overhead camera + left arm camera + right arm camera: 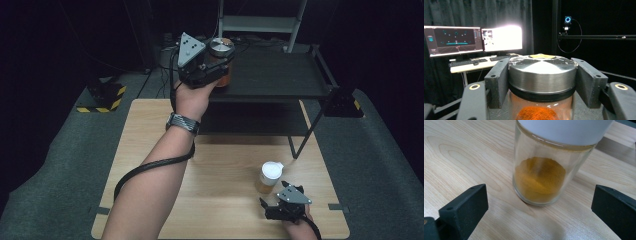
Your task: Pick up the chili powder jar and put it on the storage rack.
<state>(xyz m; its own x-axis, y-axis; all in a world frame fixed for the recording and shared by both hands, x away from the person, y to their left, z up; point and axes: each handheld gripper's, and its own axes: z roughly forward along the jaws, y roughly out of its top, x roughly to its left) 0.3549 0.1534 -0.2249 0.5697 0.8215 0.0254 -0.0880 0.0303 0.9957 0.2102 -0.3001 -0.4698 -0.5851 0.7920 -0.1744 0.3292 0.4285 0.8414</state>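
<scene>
L gripper [212,67] fingers clamped on steel-lidded spice jar [541,82], over the black shelf [280,80], not set down. R gripper [280,205] fingers wide open; white-lidded jar [541,177] on worktop [220,185] left to do.

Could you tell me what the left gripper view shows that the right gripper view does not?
The left gripper view alone has monitors, a keyboard and a metal-lidded jar of orange powder clamped in the left claw. The right gripper view alone has a white-lidded jar standing on the wooden table ahead of the open right claw. Both share a glass spice jar between black jaws.
</scene>
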